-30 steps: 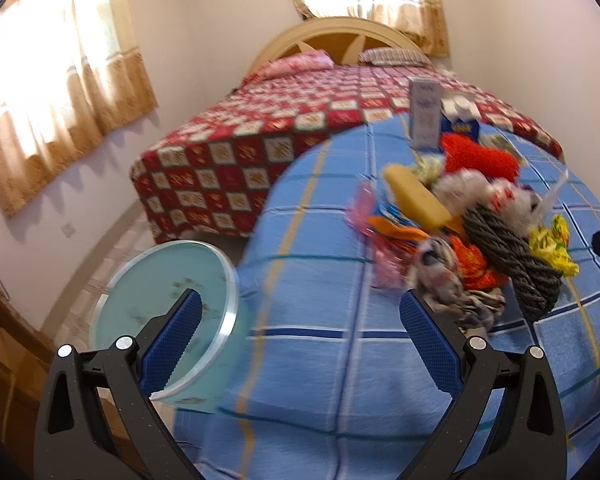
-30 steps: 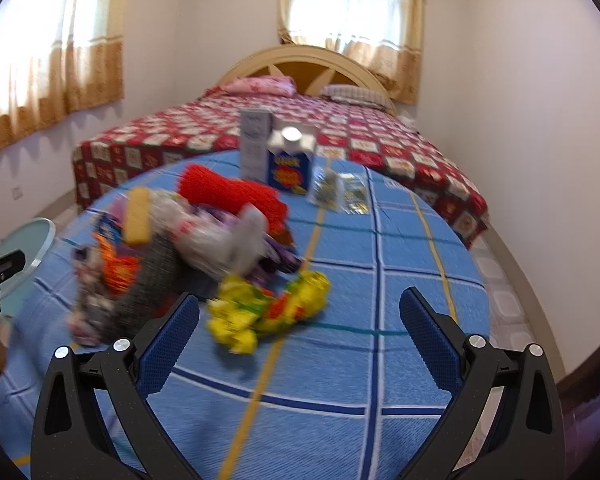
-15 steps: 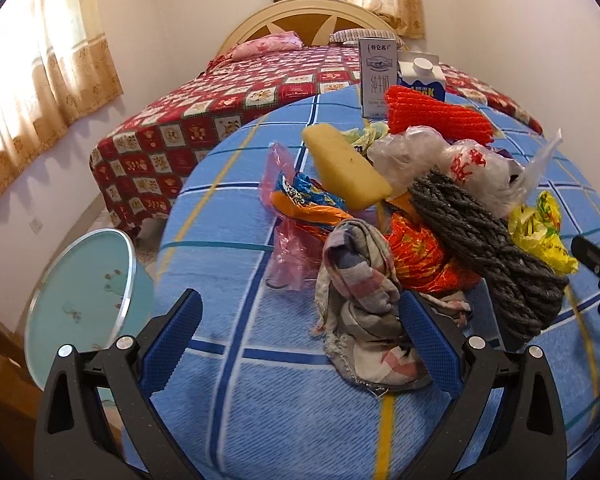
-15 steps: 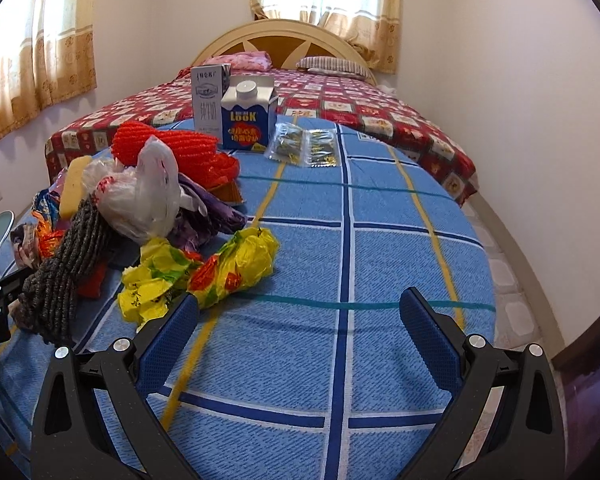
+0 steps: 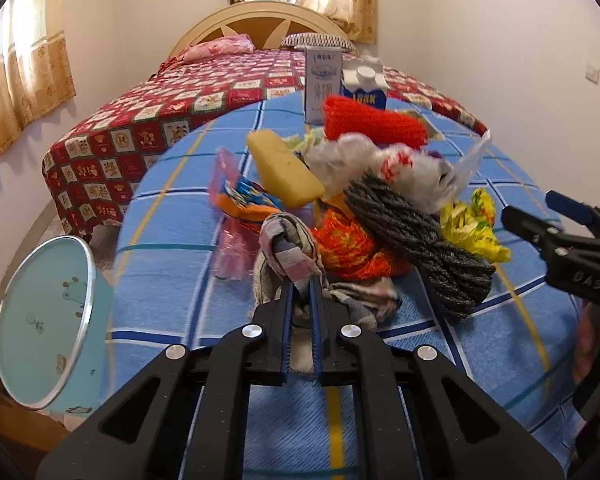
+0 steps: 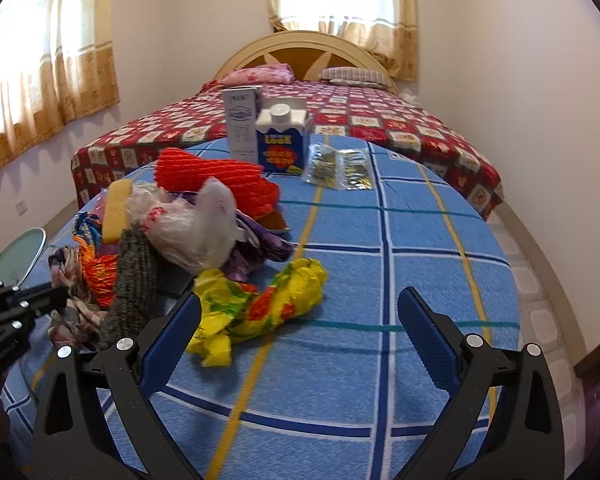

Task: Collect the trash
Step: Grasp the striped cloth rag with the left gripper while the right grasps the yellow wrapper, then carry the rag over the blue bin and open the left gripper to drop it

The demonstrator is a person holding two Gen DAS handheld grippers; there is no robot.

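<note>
Now, your left gripper (image 5: 300,300) is pinching the faded checked cloth rag (image 5: 288,240) at the near left edge of the trash pile on the blue plaid table cover (image 6: 420,280), jaws nearly together on its fold. To its right, the crumpled yellow plastic bag (image 6: 260,300) is lying just ahead of your right gripper (image 6: 300,336), long axis slanting rightward-away; those jaws are standing wide apart, holding nothing.
</note>
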